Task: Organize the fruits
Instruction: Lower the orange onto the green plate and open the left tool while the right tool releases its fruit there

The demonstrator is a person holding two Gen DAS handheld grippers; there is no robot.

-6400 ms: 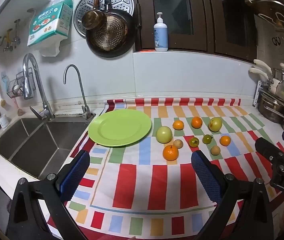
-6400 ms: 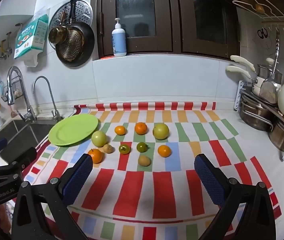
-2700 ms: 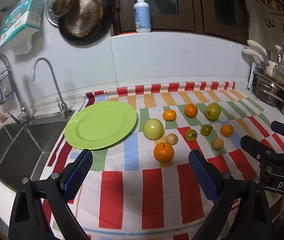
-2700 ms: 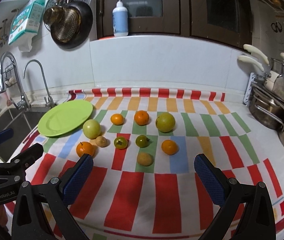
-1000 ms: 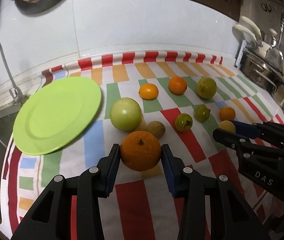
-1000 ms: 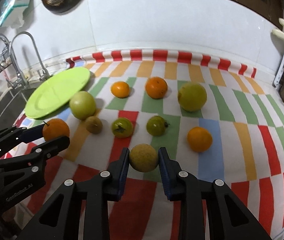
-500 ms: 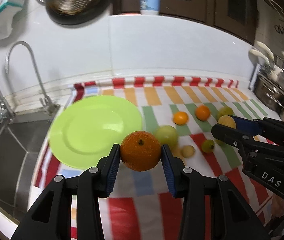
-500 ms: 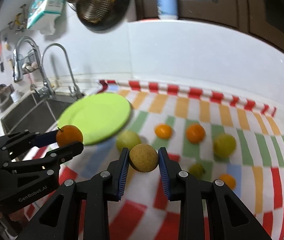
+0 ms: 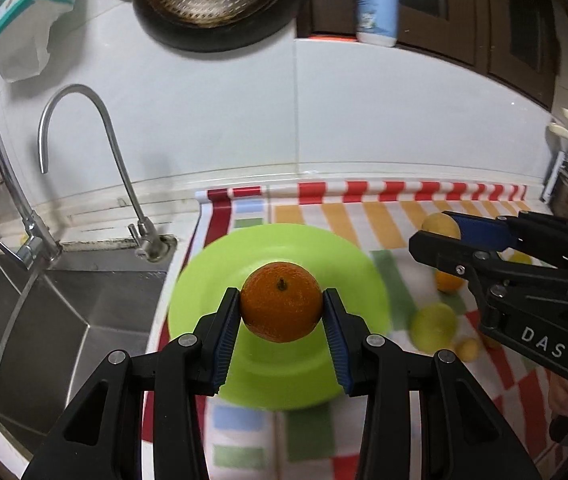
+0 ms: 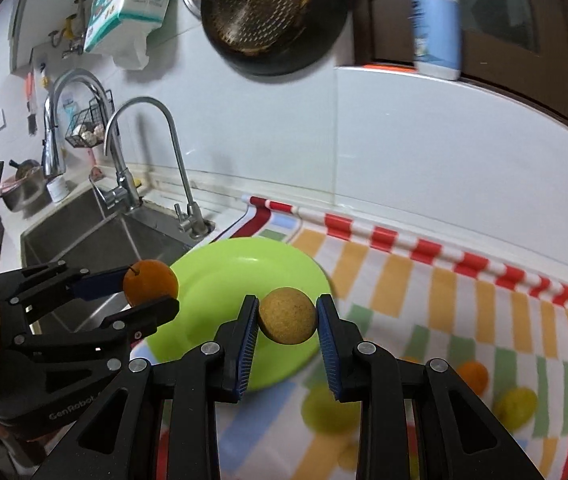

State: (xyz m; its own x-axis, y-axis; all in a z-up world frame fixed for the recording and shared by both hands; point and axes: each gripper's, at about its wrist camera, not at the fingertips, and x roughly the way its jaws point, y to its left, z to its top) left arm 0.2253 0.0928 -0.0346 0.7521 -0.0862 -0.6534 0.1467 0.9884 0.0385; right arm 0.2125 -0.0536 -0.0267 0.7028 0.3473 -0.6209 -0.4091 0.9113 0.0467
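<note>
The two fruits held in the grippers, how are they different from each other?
The orange in the left gripper is bright orange with a dark stem nub; the tan round fruit in the right gripper is dull yellow-brown and shows no stem. The orange looks larger. Both are round, clamped between blue pads, and held above the green plate.

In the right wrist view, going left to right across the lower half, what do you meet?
Left gripper holding the orange → green plate → right gripper clamping the tan round fruit → small orange on the cloth.

both grippers have lifted their fruit off the cloth — the orange (image 9: 281, 301) and the tan fruit (image 10: 287, 316) now hang before the green plate (image 9: 347, 276).
</note>
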